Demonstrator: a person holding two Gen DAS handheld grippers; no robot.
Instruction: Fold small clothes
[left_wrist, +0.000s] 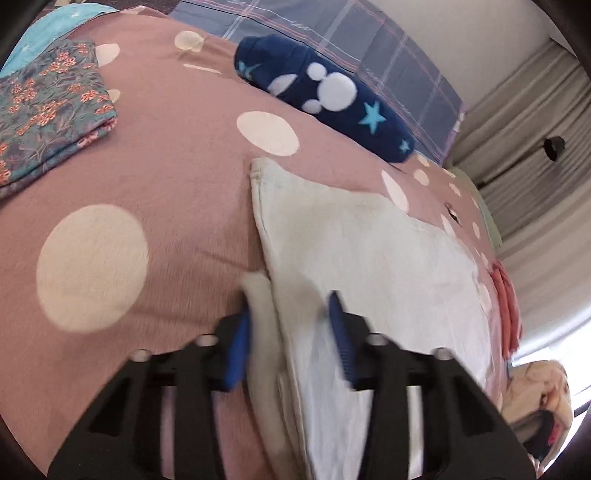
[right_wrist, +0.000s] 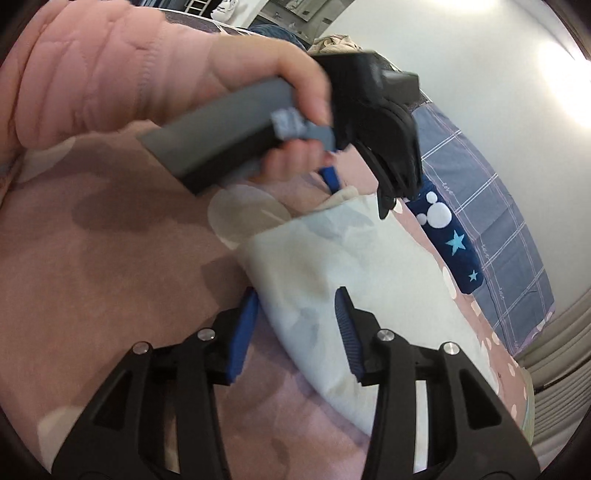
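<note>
Pink bedding (left_wrist: 177, 177) with pale dots is serving as the work surface, a plaid blue sheet (left_wrist: 399, 44) lying beyond it at twelve o'clock and curtains (left_wrist: 517, 122) hanging at three o'clock. A white garment (left_wrist: 369, 258) is being worked at the centre of the bed.

In the left wrist view, the left claw (left_wrist: 290, 336) is being held at six o'clock with its jaws part open. The garment's thick near edge is lying between the blue pads (left_wrist: 238, 350), yet no pad is seen pressing on it; it looks to be sitting loose, probably so the fold can be settled. A folded floral cloth (left_wrist: 51, 122) is resting at ten o'clock, likely a finished piece set aside, and a navy star-print item (left_wrist: 332, 99) is lying at one o'clock.

From the right wrist view, the right claw (right_wrist: 299, 332) is being held with its jaws apart, astride the garment's (right_wrist: 332, 266) corner without clamping it. Only this view is showing the person's hand (right_wrist: 266, 74) in a pink quilted sleeve (right_wrist: 85, 74), wrapped round the grey handle of the left claw (right_wrist: 354, 195) at twelve o'clock. Only the left view is showing the floral cloth and the garment's far edge. The navy item (right_wrist: 450, 236) is being seen at three o'clock here.
</note>
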